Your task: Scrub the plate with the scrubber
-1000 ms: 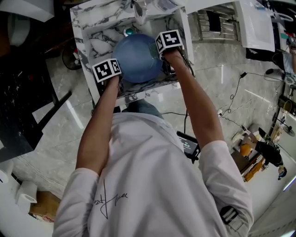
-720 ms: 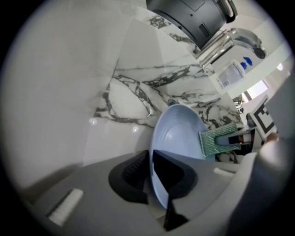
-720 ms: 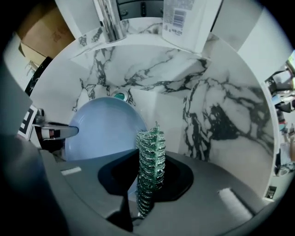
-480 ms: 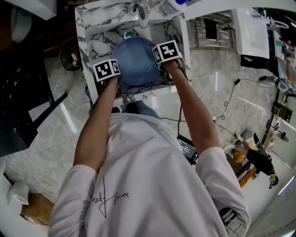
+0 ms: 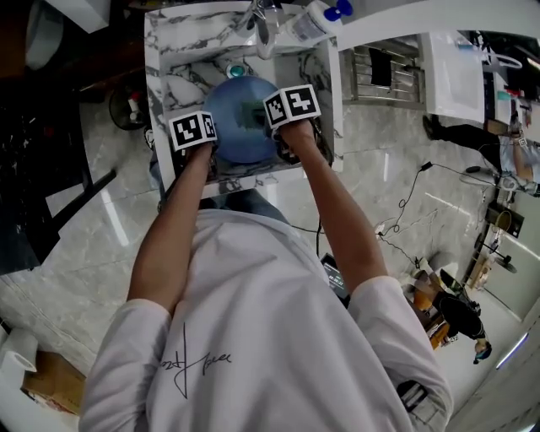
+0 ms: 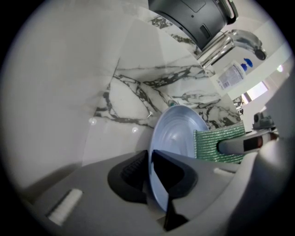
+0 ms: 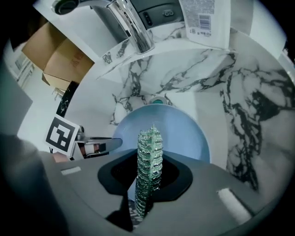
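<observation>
Blue plate (image 5: 229, 126) held over marble sink (image 5: 164, 80), at 12 o'clock from person in head view. Left gripper (image 6: 150, 168) jaws clamped on plate rim at plate's 8 o'clock. Right gripper (image 7: 146, 182) at plate's 3 o'clock, jaws pinched on green scrubber (image 7: 148, 152), which lay over plate face. Faucet (image 7: 131, 27) at 12 o'clock beyond plate.

Marble sink (image 5: 157, 59); chrome faucet (image 7: 131, 25); blue-capped bottle (image 5: 316, 18) beside it; cardboard box (image 5: 46, 384).

Plate (image 5: 236, 118) in sink (image 5: 169, 84) below tap (image 5: 261, 21), left claw (image 6: 150, 177) on its rim, scrubber (image 6: 216, 145) at its right
</observation>
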A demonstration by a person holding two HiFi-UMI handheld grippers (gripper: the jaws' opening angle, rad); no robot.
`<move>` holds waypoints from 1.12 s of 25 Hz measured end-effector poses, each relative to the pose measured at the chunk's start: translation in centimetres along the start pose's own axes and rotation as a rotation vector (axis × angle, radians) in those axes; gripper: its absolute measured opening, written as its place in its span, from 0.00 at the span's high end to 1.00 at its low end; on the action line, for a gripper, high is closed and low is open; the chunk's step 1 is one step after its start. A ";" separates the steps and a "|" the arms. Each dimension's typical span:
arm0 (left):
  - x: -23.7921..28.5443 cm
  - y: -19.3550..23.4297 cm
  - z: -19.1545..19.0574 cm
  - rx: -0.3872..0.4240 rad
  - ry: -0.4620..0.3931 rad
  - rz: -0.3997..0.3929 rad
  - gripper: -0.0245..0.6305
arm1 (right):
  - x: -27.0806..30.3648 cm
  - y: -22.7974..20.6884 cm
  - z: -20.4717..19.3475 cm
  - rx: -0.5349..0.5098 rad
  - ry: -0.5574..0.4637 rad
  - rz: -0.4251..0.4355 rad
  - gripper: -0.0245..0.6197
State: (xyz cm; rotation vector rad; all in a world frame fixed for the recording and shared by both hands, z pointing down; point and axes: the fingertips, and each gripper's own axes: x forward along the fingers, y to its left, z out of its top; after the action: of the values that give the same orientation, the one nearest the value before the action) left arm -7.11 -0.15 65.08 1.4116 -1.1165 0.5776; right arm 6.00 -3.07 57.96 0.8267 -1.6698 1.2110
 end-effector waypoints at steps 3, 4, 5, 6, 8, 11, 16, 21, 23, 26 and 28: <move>-0.1 0.0 0.1 -0.001 -0.003 -0.004 0.84 | 1.1 1.7 -0.4 0.037 0.017 0.072 0.86; -0.1 0.0 0.1 -0.001 -0.006 -0.004 0.84 | 1.5 2.2 -0.6 0.046 0.024 0.091 0.86; -0.1 0.0 0.2 0.000 -0.007 -0.003 0.84 | 1.8 2.7 -0.7 0.056 0.030 0.109 0.86; -0.2 0.0 0.2 0.000 -0.008 -0.003 0.84 | 2.0 3.1 -0.9 0.066 0.037 0.127 0.86; -0.1 0.0 0.2 -0.001 -0.008 -0.004 0.84 | 2.5 3.7 -1.2 0.078 0.050 0.153 0.86; 0.0 -0.1 0.1 -0.003 -0.007 -0.005 0.84 | 3.3 4.3 -1.6 0.086 0.070 0.175 0.86; -0.2 0.0 0.2 -0.007 -0.010 -0.007 0.84 | 4.7 5.6 -2.4 0.082 0.103 0.206 0.86; 0.2 0.3 -0.1 -0.004 0.003 0.011 0.84 | 5.9 5.8 -3.2 0.070 0.124 0.193 0.86; 0.1 0.3 0.0 -0.005 0.001 0.010 0.84 | 6.1 5.6 -3.2 0.069 0.124 0.183 0.86; 0.1 0.3 0.0 -0.011 -0.001 0.002 0.84 | 6.3 5.4 -3.3 0.063 0.126 0.174 0.86; 0.0 0.1 0.0 -0.013 -0.005 -0.006 0.84 | 6.3 5.2 -3.4 0.068 0.126 0.170 0.86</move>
State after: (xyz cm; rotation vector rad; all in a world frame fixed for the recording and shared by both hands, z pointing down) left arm -7.15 -0.16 65.15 1.4052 -1.1180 0.5619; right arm -0.15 1.62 62.35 0.6450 -1.6292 1.4138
